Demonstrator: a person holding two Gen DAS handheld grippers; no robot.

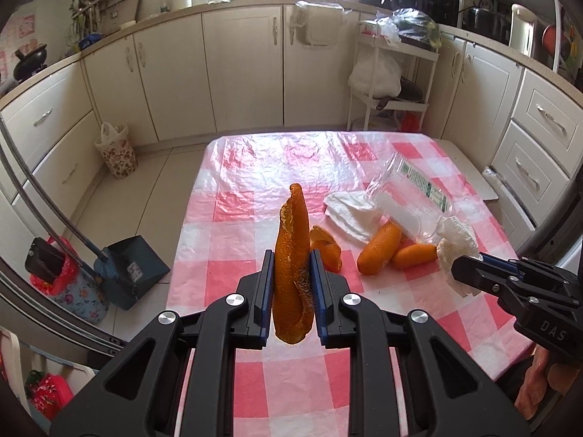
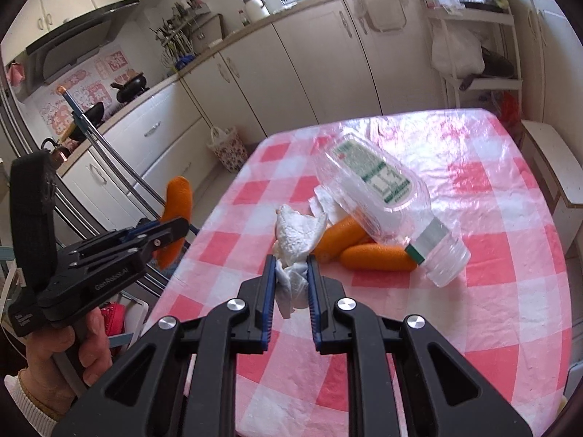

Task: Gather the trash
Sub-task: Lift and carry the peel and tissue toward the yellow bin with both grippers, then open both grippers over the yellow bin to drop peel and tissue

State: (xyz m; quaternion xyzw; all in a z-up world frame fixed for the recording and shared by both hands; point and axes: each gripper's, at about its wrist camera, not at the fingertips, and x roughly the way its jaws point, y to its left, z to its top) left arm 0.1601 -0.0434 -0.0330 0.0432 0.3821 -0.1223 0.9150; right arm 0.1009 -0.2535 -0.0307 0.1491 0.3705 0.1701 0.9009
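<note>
A: Between the left gripper's [image 1: 291,291] jaws we have a long strip of orange peel [image 1: 291,273], clamped upright and clear of the counter [image 1: 255,167]. Between the right gripper's [image 2: 289,287] jaws we have a crumpled white tissue [image 2: 295,240], pinched near its lower end with the rest bunched above the pads. Both are grasping, neither is empty.

B: So we carry now. How do we do it well?

A: We keep both grips firm. The peel is stiff and should ride fine; the tissue is soft and a tail hangs loose below the jaws, so we judge it could snag or slip if we swing fast.

B: And what sits just beyond?

A: More peel pieces [image 2: 379,256] lie just past the tissue, with the clear plastic bottle [image 2: 382,204] resting across them and a flat white napkin [image 1: 346,215] beside. We should lift clear before we turn, so we don't drag those.

B: Where do we drop?

A: A lined floral bin [image 1: 116,153] stands on the floor by the cabinets, well apart from the counter on the left. We'd take both loads there, probably, and open over its mouth, not before.
</note>
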